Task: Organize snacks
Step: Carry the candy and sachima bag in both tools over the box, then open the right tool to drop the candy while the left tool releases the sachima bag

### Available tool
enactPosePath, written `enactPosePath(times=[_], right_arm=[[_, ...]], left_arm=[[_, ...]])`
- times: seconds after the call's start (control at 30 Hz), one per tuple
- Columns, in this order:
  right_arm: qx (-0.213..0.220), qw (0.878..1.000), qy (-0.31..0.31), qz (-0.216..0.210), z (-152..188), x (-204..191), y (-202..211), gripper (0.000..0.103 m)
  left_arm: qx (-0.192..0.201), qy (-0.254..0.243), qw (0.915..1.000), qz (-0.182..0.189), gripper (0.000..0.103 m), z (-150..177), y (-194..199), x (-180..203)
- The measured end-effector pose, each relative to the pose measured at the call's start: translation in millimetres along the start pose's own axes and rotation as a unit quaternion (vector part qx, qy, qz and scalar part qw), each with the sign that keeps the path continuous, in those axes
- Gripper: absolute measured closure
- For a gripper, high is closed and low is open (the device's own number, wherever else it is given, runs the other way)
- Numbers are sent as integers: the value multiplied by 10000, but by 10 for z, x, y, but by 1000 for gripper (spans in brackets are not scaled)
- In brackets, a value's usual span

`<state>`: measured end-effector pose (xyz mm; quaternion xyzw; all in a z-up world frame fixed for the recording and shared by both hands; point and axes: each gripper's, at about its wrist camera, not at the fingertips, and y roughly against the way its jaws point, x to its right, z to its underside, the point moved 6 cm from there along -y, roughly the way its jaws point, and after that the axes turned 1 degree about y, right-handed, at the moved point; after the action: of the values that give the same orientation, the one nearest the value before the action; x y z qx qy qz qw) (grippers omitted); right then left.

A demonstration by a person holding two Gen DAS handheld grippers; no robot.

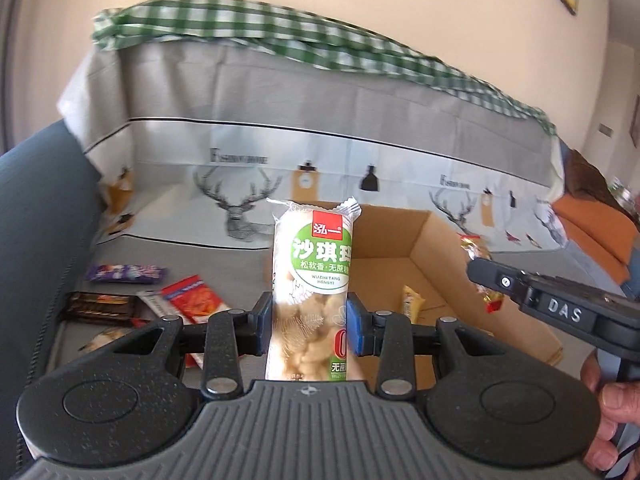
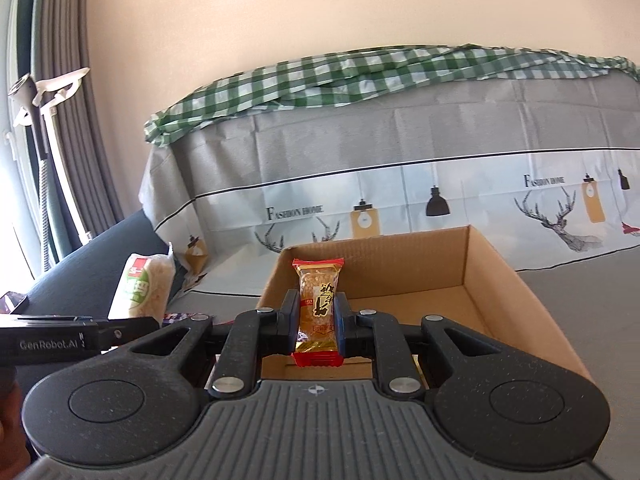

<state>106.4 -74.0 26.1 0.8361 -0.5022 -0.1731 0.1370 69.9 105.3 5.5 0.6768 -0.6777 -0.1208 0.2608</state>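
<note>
My left gripper [image 1: 307,320] is shut on a tall white-and-green sachima snack pack [image 1: 311,280] and holds it upright above the sofa seat, left of an open cardboard box [image 1: 424,240]. My right gripper [image 2: 317,320] is shut on a small gold-and-red wrapped snack [image 2: 318,304] and holds it over the near edge of the box [image 2: 500,280]. The right gripper and its snack also show in the left wrist view [image 1: 492,276]. The green pack shows in the right wrist view [image 2: 142,284]. A yellow snack [image 1: 412,300] lies inside the box.
Loose snacks lie on the grey seat at left: a purple bar [image 1: 126,273], a dark brown bar [image 1: 100,308], a red-and-white pack [image 1: 196,294]. The sofa back carries a deer-print cover [image 1: 240,168] and a green checked cloth [image 2: 360,72]. An orange cushion [image 1: 592,220] is at right.
</note>
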Motion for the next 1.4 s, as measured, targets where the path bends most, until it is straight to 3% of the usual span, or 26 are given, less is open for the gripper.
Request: enactPosePath(times=[0.33, 0.57, 0.77, 1.4], right_arm=[[-6, 9975, -415, 577, -13, 470, 13, 85], [-114, 9923, -642, 1052, 55, 744, -10, 85], [-124, 9891, -640, 1321, 80, 831, -42, 85], [-231, 9850, -679, 1571, 104, 844, -143, 85]], left_arm=[[-69, -476, 9985, 278, 63, 32, -461, 466], [188, -349, 9975, 592, 63, -136, -676, 690], [124, -329, 9963, 779, 63, -151, -878, 891], [-54, -174, 9949, 989, 63, -190, -1123, 1003]])
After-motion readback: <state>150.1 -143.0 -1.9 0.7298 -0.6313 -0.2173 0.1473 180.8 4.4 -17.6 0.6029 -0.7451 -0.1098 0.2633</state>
